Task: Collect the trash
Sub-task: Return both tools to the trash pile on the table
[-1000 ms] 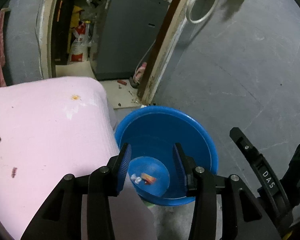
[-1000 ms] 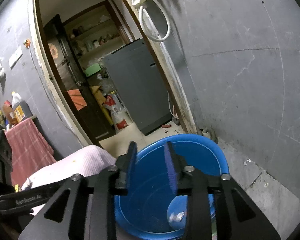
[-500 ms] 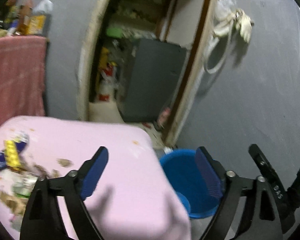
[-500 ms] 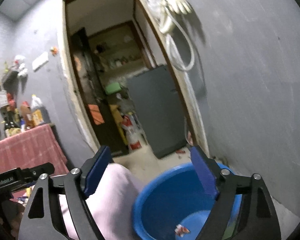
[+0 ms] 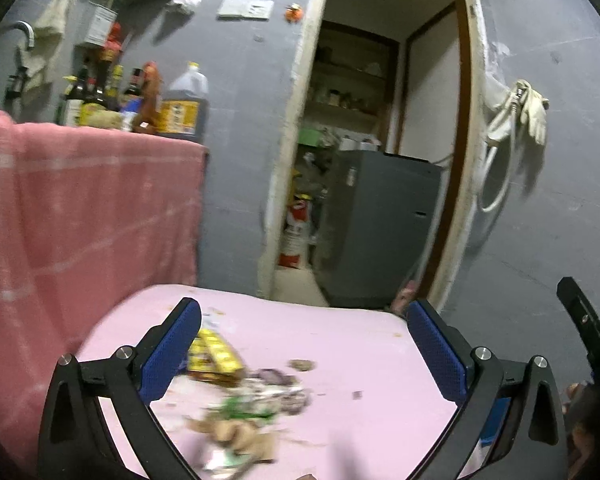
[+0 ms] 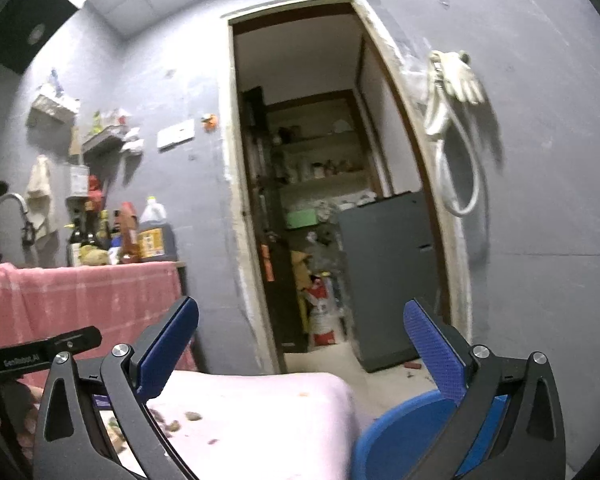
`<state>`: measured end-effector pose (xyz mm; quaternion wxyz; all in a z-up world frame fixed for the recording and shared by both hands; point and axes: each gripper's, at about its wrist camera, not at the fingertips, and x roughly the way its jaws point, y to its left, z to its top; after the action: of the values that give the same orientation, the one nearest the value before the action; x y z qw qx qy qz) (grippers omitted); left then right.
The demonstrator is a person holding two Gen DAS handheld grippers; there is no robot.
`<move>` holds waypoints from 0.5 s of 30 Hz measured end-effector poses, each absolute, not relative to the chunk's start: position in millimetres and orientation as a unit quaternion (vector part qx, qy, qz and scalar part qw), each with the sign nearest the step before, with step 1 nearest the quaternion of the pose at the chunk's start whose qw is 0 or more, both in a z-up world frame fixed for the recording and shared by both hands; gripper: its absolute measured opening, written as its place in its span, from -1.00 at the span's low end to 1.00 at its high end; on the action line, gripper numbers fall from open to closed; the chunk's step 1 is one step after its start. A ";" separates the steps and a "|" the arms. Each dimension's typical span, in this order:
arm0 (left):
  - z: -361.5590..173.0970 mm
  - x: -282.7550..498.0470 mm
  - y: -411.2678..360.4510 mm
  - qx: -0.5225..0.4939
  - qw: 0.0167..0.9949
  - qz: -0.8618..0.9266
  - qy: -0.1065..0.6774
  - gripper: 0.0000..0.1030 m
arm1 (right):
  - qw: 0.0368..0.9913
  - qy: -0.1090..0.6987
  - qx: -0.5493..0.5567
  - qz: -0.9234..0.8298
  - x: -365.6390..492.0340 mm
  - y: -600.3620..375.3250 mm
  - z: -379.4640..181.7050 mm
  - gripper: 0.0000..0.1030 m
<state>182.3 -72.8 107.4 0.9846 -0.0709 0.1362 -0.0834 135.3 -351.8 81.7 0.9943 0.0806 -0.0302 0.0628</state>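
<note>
Left wrist view: the left gripper (image 5: pixel 304 344) is seen with its blue-padded fingers spread wide and nothing between them, held above a pink table surface (image 5: pixel 372 344). Just below and between the fingers a blurred heap of trash (image 5: pixel 248 408) is spread on the pink cover, with a yellow wrapper (image 5: pixel 214 354) lying beside the left finger and small crumbs scattered around it. Behind the table, a pink cloth (image 5: pixel 80 216) is draped over a counter, on which several bottles (image 5: pixel 140 100) are stood. Farther back a doorway is seen, with a grey cabinet (image 5: pixel 376 228) inside it, and a white glove (image 5: pixel 534 110) hung on the grey wall. From the right wrist view, the right gripper (image 6: pixel 300 344) is likewise shown wide open and empty, raised above the table's edge. A blue basin (image 6: pixel 396 436) is set low, just beside the table's right end and partly hidden by the right finger; its contents cannot be made out.
</note>
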 end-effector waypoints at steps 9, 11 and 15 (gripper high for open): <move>75.3 160.9 -28.9 -0.054 0.985 -0.044 0.156 0.96 | 0.992 0.002 0.057 0.109 147.0 -310.2 70.6 1.00; 66.2 159.8 -22.5 -0.054 0.983 -0.043 0.168 0.96 | 0.992 0.009 0.053 0.117 148.3 -304.2 67.1 1.00; 48.0 158.7 -15.2 -0.052 0.976 -0.053 0.202 0.96 | 0.989 0.036 0.046 0.136 156.3 -290.5 60.3 1.00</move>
<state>158.7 -15.2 48.0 0.9765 -0.0519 0.2024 -0.0530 156.3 -290.5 60.3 0.9889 0.0461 0.0360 0.1364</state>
